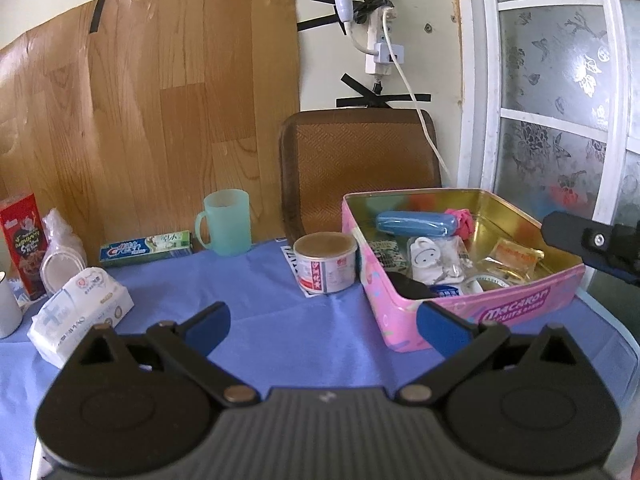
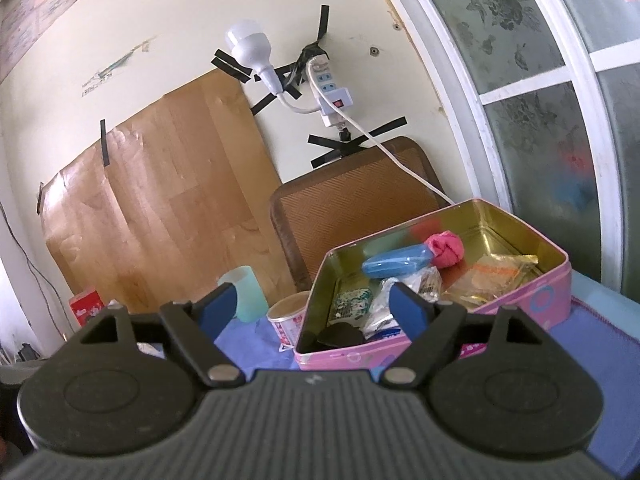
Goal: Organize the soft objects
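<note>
Sat on the blue tablecloth [image 1: 280, 320]: an open pink tin [image 1: 500, 312] holding a blue case [image 1: 416, 225], a pink cloth bundle [image 2: 446, 249] at its far wall, and packets (contents jumbled). Lay well to the left, a white tissue pack [image 1: 80, 312]. Hovered before the tin, both empty with jaws spread: left gripper [image 1: 324, 324], right gripper [image 2: 312, 308].

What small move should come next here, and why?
Probably swing the left gripper toward the white tissue pack lying on the blue cloth. Both grippers are open and empty, the pink tin already holds several items, and that pack looks like the nearest soft thing outside it.
</note>
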